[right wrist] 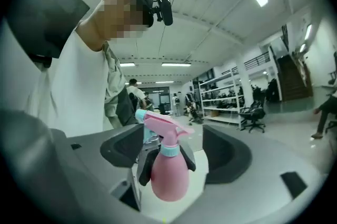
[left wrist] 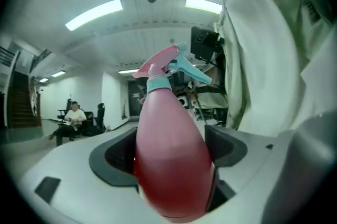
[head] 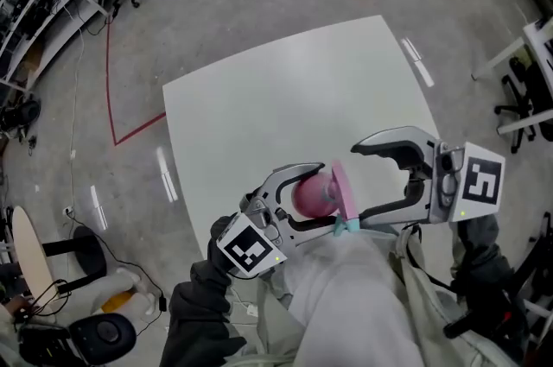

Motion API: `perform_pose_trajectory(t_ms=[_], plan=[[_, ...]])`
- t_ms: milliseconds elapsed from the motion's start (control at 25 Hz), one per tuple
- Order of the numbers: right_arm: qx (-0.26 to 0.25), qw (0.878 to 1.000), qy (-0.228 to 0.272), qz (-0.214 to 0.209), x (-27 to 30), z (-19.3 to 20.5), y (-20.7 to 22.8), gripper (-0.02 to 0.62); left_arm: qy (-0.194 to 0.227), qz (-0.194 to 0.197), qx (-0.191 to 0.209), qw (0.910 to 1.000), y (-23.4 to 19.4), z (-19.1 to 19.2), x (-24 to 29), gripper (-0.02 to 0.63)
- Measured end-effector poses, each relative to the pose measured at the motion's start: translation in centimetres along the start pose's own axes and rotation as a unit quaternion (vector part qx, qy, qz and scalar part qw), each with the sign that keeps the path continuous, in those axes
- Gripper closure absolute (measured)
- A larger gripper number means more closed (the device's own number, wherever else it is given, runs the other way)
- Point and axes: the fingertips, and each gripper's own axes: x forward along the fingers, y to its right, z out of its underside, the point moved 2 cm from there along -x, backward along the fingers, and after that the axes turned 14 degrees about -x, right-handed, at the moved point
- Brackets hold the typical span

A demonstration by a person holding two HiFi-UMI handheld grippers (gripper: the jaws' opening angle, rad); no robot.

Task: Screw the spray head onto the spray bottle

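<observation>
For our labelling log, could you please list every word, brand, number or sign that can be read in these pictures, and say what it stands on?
No readable text in any view.
Spray bottle: plain pink, no label or print shows.
Left marker cube and right marker cube: black-and-white square patterns only, no letters or digits.
Background shelves: anything on them is too small and blurred to read.

Pink spray bottle (left wrist: 171, 165) with pink-and-teal spray head (left wrist: 164, 63), white table (head: 259, 106)
</observation>
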Motion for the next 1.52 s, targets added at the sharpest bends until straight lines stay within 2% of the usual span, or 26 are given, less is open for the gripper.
perform_pose_trajectory(t_ms=[40, 160, 200, 240, 280, 320, 400, 440, 480, 560, 600, 640, 680, 720, 840, 960, 1040, 1120, 1200, 1240, 1280, 1360, 1400, 1440, 1520], plan=[[0.012, 1.000, 0.005, -0.028, 0.9, 0.1, -0.5, 0.257, -0.004, 0.023, -0.003, 0.9997, 0.8, -0.1, 0.2, 0.196], [0.028, 0.996, 0.028, -0.085, 2.8, -0.2, -1.5, 0.255, 0.004, 0.065, -0.023, 0.9976, 2.4, -0.1, 1.2, 0.196], [0.027, 0.995, 0.035, -0.084, 2.9, -0.3, -1.4, 0.258, 0.008, 0.064, -0.025, 0.9976, 2.3, -0.3, 1.5, 0.196], [0.023, 0.997, 0.037, -0.069, 2.9, -0.4, -1.0, 0.331, 0.012, 0.054, -0.026, 0.9982, 1.7, -0.4, 1.7, 0.196], [0.017, 0.999, 0.031, -0.041, 2.9, -0.3, -0.4, 0.449, 0.016, 0.036, -0.028, 0.9988, 0.9, -0.5, 1.7, 0.196], [0.014, 1.000, 0.020, -0.006, 2.9, 0.1, 0.3, 0.486, 0.022, 0.013, -0.032, 0.9992, 0.0, -0.4, 1.6, 0.196], [0.025, 0.997, -0.006, 0.077, 3.0, 0.7, 2.0, 0.487, 0.034, -0.040, -0.042, 0.9977, -1.6, -0.3, 1.5, 0.196], [0.037, 0.991, -0.020, 0.129, 3.0, 1.0, 2.9, 0.488, 0.038, -0.070, -0.046, 0.9958, -2.3, -0.2, 1.5, 0.196], [0.052, 0.979, -0.037, 0.192, 2.9, 1.4, 3.9, 0.488, 0.038, -0.107, -0.044, 0.9926, -3.1, 0.0, 1.6, 0.196], [0.076, 0.941, -0.067, 0.324, 2.5, 2.2, 5.4, 0.488, 0.023, -0.202, -0.021, 0.9789, -4.5, 0.6, 1.9, 0.196], [0.076, 0.922, -0.078, 0.372, 2.4, 2.4, 5.7, 0.488, 0.021, -0.253, -0.007, 0.9672, -5.1, 0.8, 2.2, 0.196], [0.068, 0.910, -0.082, 0.402, 2.4, 2.4, 5.7, 0.488, 0.030, -0.295, 0.002, 0.9551, -5.4, 0.8, 2.5, 0.197], [0.057, 0.904, -0.079, 0.416, 2.5, 2.2, 5.5, 0.488, 0.044, -0.319, 0.002, 0.9468, -5.6, 0.6, 2.9, 0.198], [0.049, 0.904, -0.070, 0.419, 2.5, 1.9, 5.3, 0.488, 0.056, -0.323, -0.001, 0.9448, -5.4, 0.2, 3.1, 0.199], [0.055, 0.913, -0.049, 0.402, 2.1, 1.3, 4.8, 0.503, 0.061, -0.302, 0.004, 0.9512, -4.8, -0.3, 3.1, 0.198], [0.073, 0.911, -0.047, 0.403, 1.6, 1.5, 5.0, 0.505, 0.074, -0.325, 0.031, 0.9424, -5.2, 0.0, 3.2, 0.198], [0.074, 0.908, -0.046, 0.411, 1.7, 1.5, 5.1, 0.506, 0.089, -0.337, 0.032, 0.9369, -5.5, 0.0, 3.3, 0.198], [0.066, 0.905, -0.049, 0.417, 1.9, 1.4, 5.2, 0.505, 0.076, -0.347, 0.032, 0.9342, -5.8, -0.1, 3.3, 0.198], [0.037, 0.911, -0.048, 0.408, 2.3, 0.9, 4.9, 0.505, 0.068, -0.345, 0.040, 0.9353, -5.8, -0.6, 3.3, 0.199], [0.007, 0.919, -0.045, 0.392, 2.4, 0.6, 4.4, 0.505, 0.072, -0.329, 0.045, 0.9404, -5.5, -1.0, 3.3, 0.199], [-0.033, 0.931, -0.044, 0.362, 2.6, 0.4, 3.5, 0.505, 0.078, -0.301, 0.049, 0.9492, -4.9, -1.3, 3.4, 0.198], [-0.118, 0.953, -0.054, 0.274, 2.6, 0.4, 1.3, 0.499, 0.082, -0.228, 0.054, 0.9687, -3.6, -1.7, 3.0, 0.198], [-0.139, 0.961, -0.061, 0.232, 2.4, 0.6, 0.6, 0.487, 0.079, -0.199, 0.059, 0.9751, -3.0, -1.9, 2.6, 0.198], [-0.139, 0.967, -0.062, 0.203, 2.1, 0.6, 0.4, 0.482, 0.074, -0.178, 0.063, 0.9792, -2.8, -2.0, 2.1, 0.198], [-0.114, 0.977, -0.047, 0.176, 1.7, 0.2, 1.0, 0.482, 0.066, -0.160, 0.067, 0.9826, -2.7, -2.3, 1.6, 0.198]])
